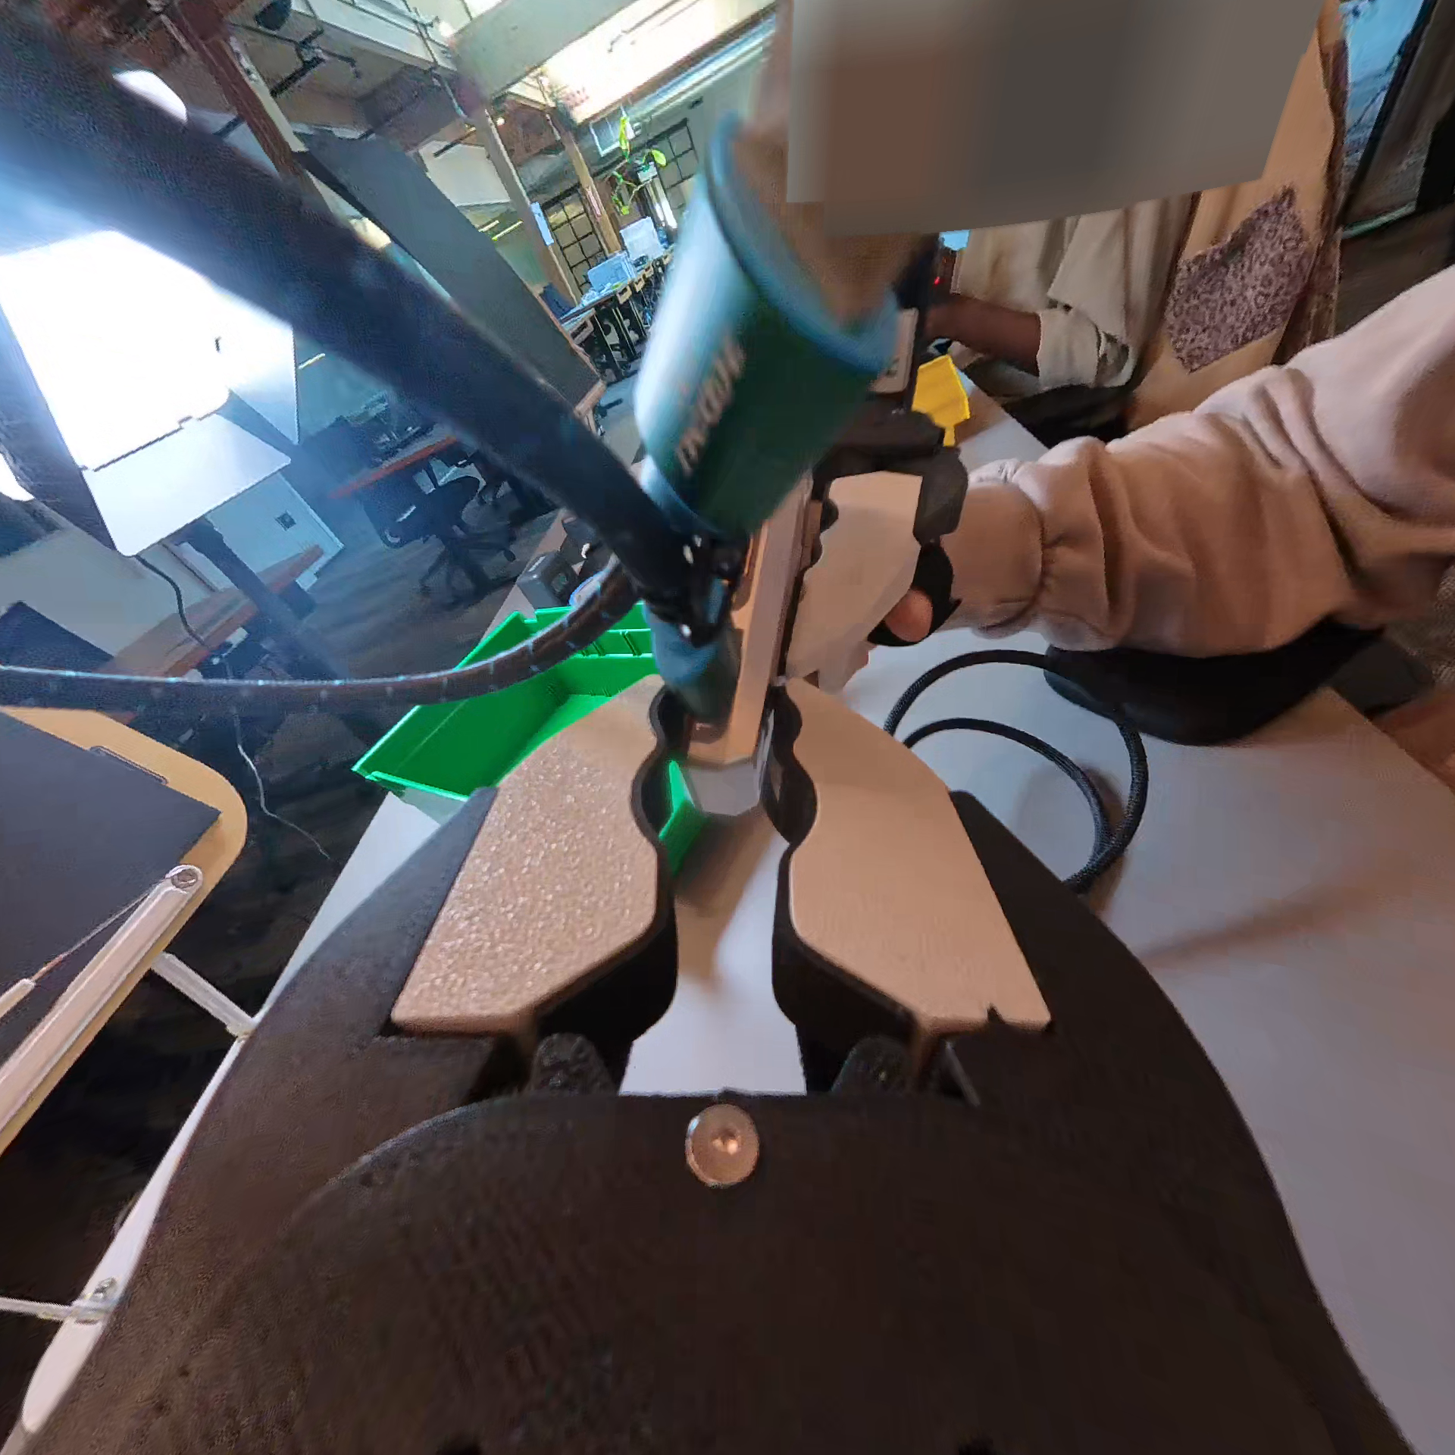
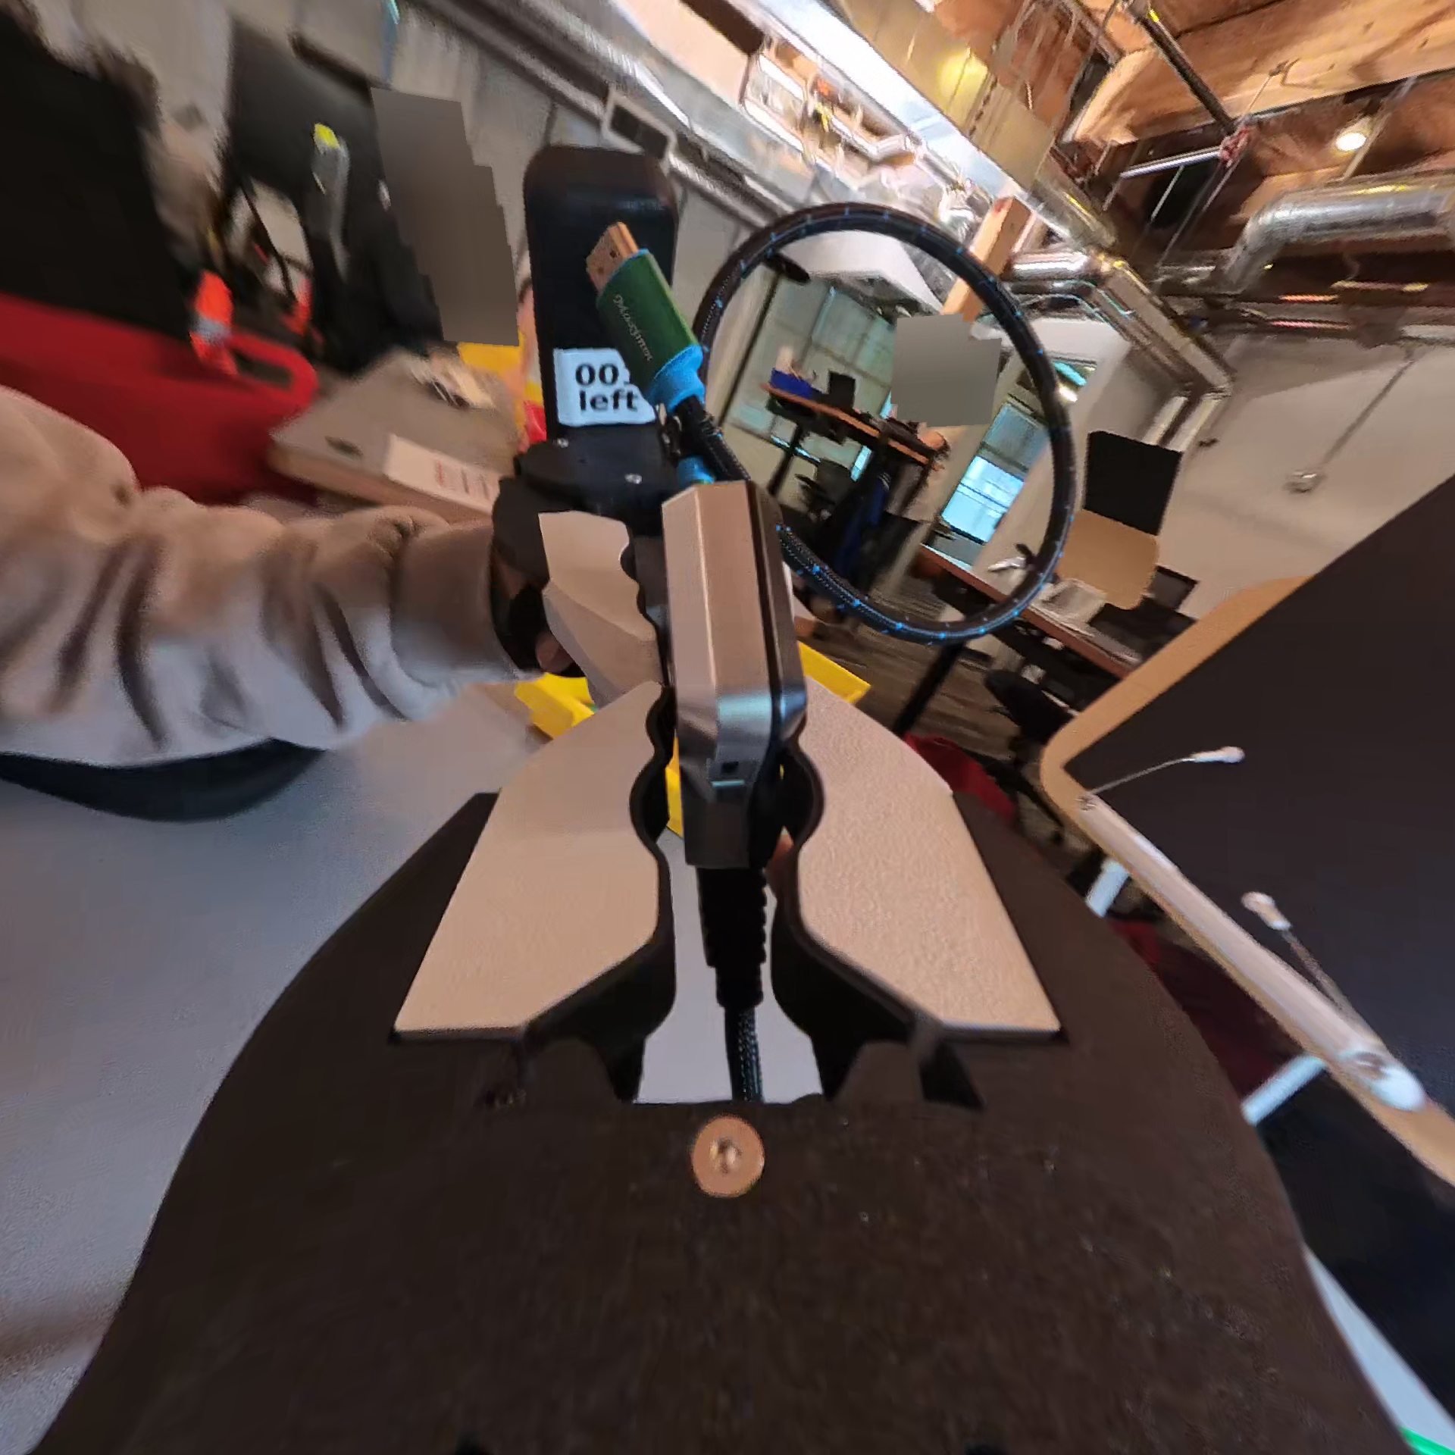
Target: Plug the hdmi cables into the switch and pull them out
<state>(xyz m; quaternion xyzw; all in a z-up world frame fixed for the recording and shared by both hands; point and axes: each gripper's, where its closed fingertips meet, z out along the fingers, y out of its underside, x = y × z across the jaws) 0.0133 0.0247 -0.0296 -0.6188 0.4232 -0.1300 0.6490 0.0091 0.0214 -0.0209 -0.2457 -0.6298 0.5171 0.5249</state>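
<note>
Green bin (image 1: 504, 732): on the worktop (image 1: 1260, 905) beyond the left gripper (image 1: 720, 775); contents not visible.
Yellow bin (image 2: 551, 705): contents hidden.
Switch (image 2: 728, 630): raised, clamped by right gripper (image 2: 728, 775).
Left gripper: clenched on the switch's far end.
Green HDMI plug (image 2: 642, 323): unplugged, above switch.

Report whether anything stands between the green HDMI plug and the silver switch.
Nothing visible does. The green metal HDMI plug, gripped by the left tool, points up, away from the flat silver switch box in the right tool; its black braided cable loops aside.
</note>
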